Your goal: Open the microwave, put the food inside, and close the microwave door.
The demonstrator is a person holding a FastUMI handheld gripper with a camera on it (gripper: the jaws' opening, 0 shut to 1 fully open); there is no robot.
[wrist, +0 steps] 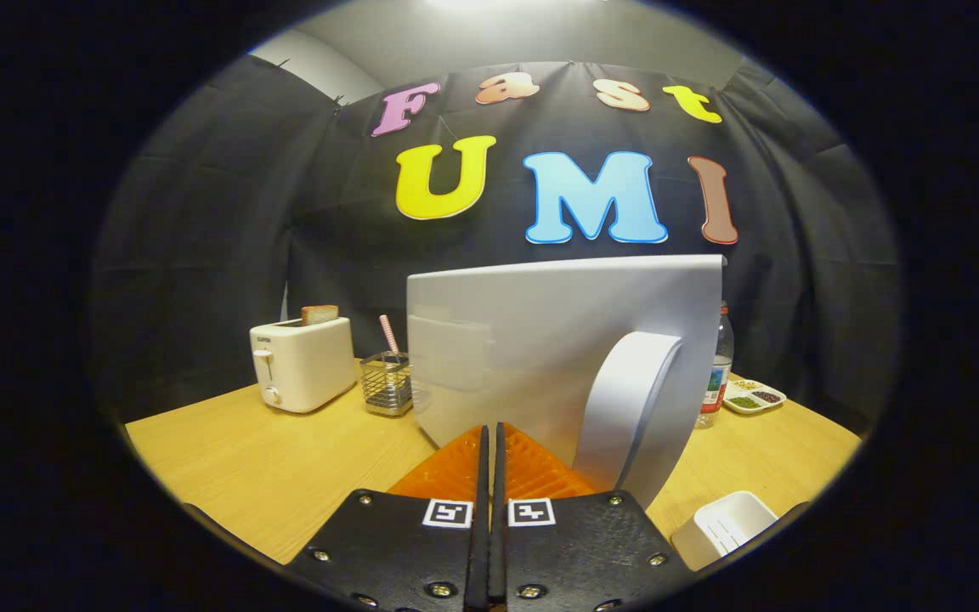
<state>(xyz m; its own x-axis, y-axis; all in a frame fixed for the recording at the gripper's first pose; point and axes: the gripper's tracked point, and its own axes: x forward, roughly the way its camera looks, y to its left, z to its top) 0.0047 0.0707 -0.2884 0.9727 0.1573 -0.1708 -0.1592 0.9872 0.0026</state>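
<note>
Left of centre, toaster (302, 364) with bread, then a wire caddy (387, 384); dead centre stands the microwave (540, 340), door seemingly shut, tall curved handle (630, 408) running upright on its right. Lower centre, the gripper (489, 433) is pinched narrow, holding nothing, tips right at the door's bottom edge. Handle lies just up and right of them. Far right: bottle (719, 365), snack tray (755, 397), white tub (727, 523).

The microwave (540, 340) is plain white with a pale grey-white curved handle (625, 408). The toaster (302, 364) is cream-white, holding a brown-crusted slice of bread (319, 314). The table (285, 467) shows light yellowish wood grain. A silvery wire holder (386, 384) carries a pink-and-white striped straw (389, 334). The white tray (755, 397) holds green and dark fillings.
</note>
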